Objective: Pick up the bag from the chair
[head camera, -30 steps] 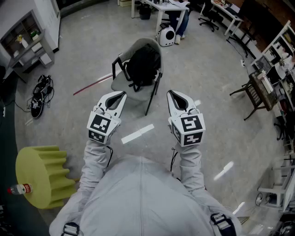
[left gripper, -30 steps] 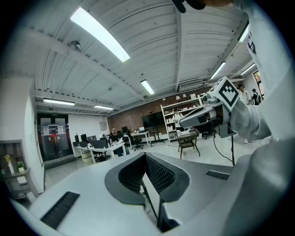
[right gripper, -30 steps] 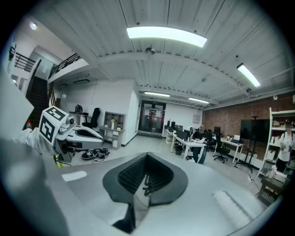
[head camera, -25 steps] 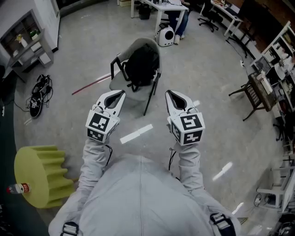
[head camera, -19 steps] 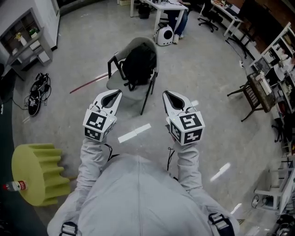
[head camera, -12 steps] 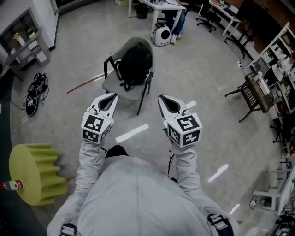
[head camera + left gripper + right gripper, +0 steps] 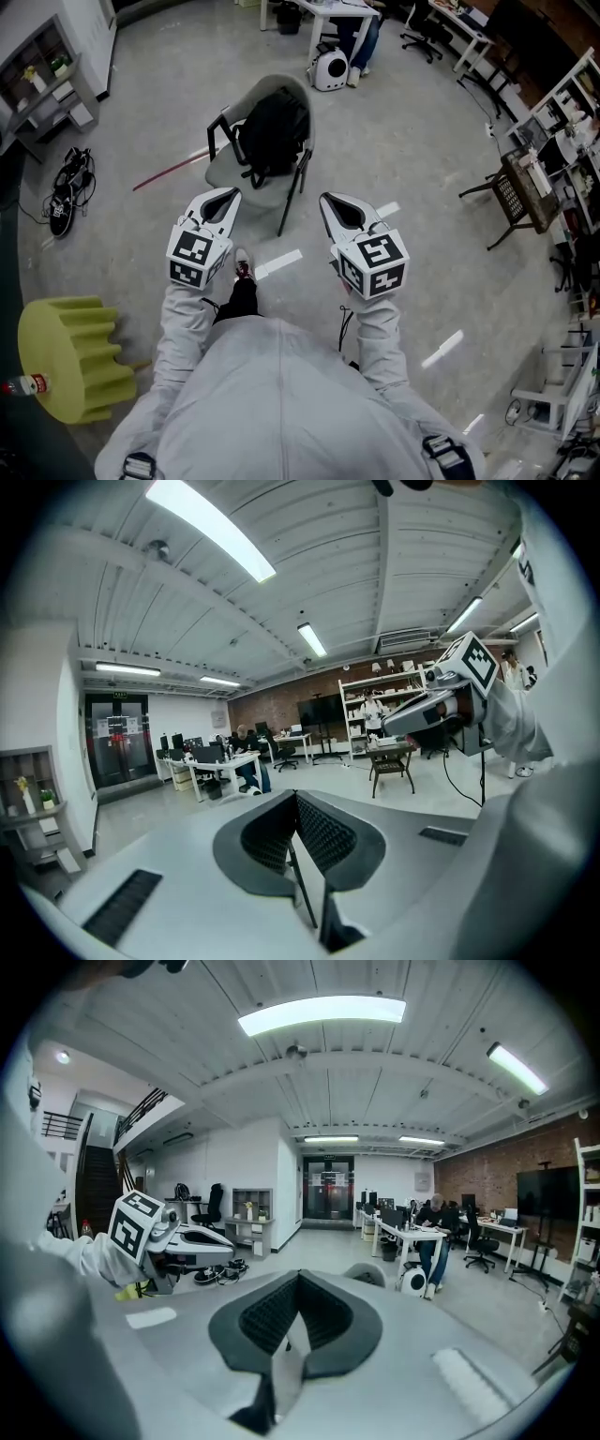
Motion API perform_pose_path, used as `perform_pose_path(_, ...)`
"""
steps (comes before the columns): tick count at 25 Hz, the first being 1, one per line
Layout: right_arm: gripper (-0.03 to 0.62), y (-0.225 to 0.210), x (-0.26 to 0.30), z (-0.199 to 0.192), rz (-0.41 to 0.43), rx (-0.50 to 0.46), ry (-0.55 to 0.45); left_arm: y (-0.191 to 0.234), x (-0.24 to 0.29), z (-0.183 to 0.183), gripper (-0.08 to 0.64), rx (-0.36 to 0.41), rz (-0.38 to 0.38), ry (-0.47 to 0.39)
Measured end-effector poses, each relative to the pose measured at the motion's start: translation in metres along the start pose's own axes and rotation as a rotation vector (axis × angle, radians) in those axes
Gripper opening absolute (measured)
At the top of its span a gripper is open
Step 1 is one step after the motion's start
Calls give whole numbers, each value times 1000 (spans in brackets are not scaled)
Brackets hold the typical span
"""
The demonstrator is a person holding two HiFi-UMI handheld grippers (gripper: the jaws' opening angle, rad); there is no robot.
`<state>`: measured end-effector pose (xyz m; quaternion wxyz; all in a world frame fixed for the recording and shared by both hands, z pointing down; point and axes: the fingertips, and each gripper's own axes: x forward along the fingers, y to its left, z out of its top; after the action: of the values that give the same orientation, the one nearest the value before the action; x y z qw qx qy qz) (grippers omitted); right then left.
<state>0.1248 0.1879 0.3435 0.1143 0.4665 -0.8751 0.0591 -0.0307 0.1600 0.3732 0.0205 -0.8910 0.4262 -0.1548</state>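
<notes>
Left gripper (image 7: 228, 193) and right gripper (image 7: 331, 199) hover near the chair (image 7: 230, 173), jaws pressed together. Black bag (image 7: 275, 127) apparently stands upright against its backrest.

a shoe (image 7: 243, 266) has stepped forward toward the chair (image 7: 246, 169)

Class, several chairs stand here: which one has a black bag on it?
The grey chair alone on open floor, the bag against its backrest; the black office chair stands by desks.
</notes>
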Motion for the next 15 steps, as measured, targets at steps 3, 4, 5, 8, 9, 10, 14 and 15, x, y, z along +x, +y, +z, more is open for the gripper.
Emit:
perform_pose_path(3, 11, -17, 21, -1, -15, 6, 12, 14, 23, -2, 6, -1, -11, -1)
perform_pose_path(4, 11, -23, 31, -1, -23, 6, 20, 21, 31, -3, 6, -2, -14, 0)
perform_pose_path(5, 11, -30, 42, 0, -32, 3, 29, 29, 40, -4, 6, -5, -16, 2)
perform_pose_path(8, 11, -50, 76, 4, -58, -5, 41, 57, 67, -8, 6, -16, -20, 12)
perform_pose_path(9, 11, -55, 87, 6, -60, 2, 41, 67, 75, -10, 6, -19, -23, 16)
perform_pose_path(10, 11, -60, 100, 9, -61, 11, 42, 78, 84, -11, 6, -21, -26, 19)
perform_pose_path(14, 11, -83, 151, 17, -78, 24, 64, 127, 119, -12, 6, -33, -30, 29)
perform_pose_path(15, 11, -87, 163, 18, -81, 25, 71, 137, 128, -14, 6, -37, -34, 33)
